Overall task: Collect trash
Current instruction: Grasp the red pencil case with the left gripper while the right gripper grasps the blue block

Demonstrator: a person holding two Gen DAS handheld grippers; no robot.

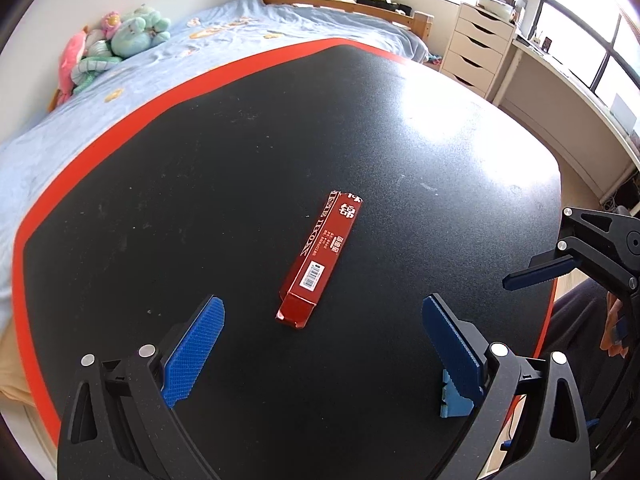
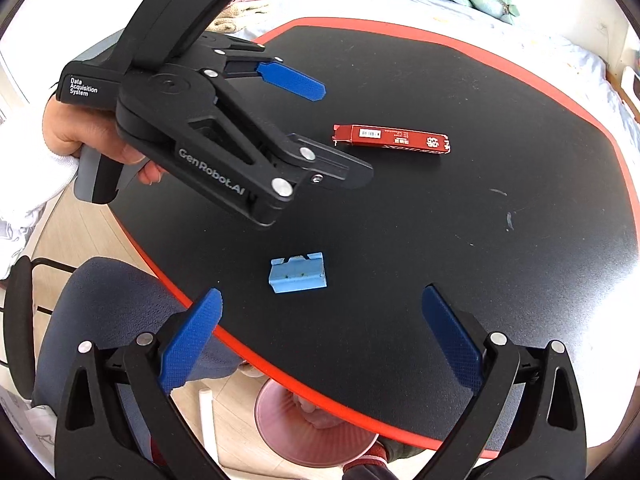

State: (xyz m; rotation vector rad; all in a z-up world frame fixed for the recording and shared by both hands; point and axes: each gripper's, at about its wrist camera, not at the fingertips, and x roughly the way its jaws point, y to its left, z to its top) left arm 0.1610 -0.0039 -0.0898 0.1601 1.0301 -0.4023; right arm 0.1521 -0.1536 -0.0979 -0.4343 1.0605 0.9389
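A flat red carton with white print and a barcode lies on the black table, just ahead of my open, empty left gripper. It also shows in the right wrist view. A small light-blue plastic piece lies near the table's front edge, partly behind my left gripper's right finger in the left wrist view. My right gripper is open and empty above the table's front edge. My left gripper also shows open in the right wrist view.
The table has a red rim. A pink bin stands on the floor under the table's front edge. A bed with plush toys lies behind the table. A white drawer unit stands at the back right.
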